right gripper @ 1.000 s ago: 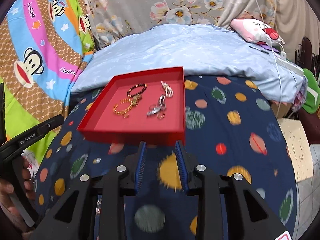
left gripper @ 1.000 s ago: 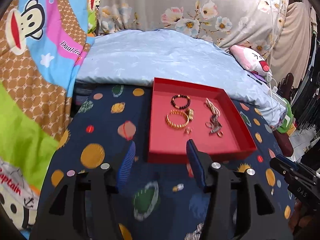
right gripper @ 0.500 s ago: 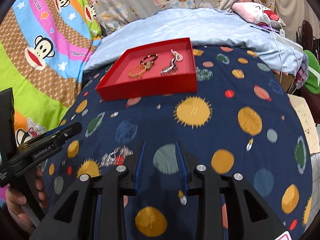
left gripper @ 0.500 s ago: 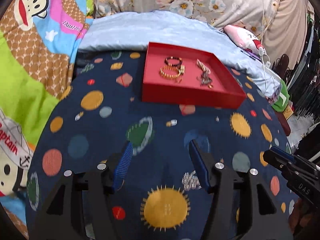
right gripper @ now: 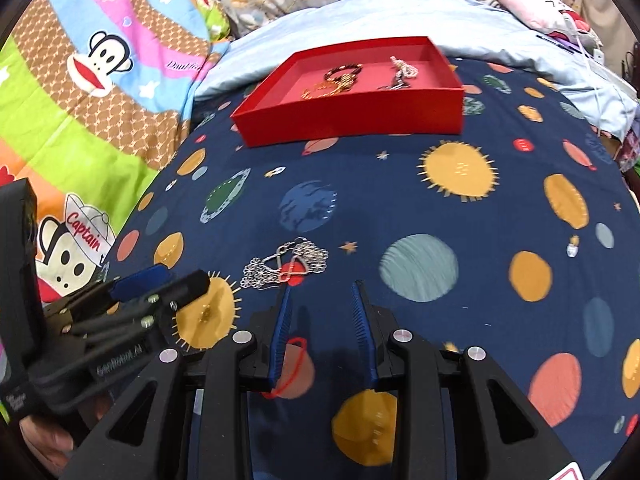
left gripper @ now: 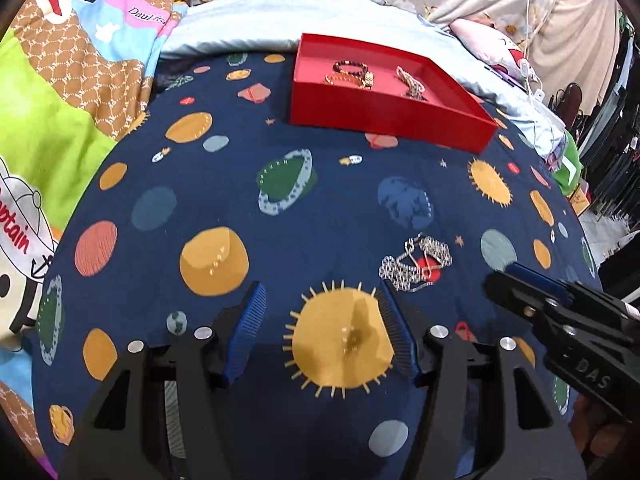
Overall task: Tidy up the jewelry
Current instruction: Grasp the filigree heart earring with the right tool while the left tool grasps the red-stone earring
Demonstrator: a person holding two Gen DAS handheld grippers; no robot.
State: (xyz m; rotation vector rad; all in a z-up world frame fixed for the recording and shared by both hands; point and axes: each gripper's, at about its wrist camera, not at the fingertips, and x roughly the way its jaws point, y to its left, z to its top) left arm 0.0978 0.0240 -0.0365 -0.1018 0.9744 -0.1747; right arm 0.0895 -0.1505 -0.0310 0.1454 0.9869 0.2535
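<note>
Necklace (right gripper: 285,265) lies just beyond left gripper (left gripper: 320,298) and right gripper (right gripper: 320,292), both parted, empty.

You've got open blanket (left gripper: 280,216) all the way from your grippers to the red tray (left gripper: 384,116). Only the silver chain (left gripper: 416,262) lies in between. The two grippers sit close together, left (left gripper: 320,300) crowding right (right gripper: 320,292) around the chain.
</note>
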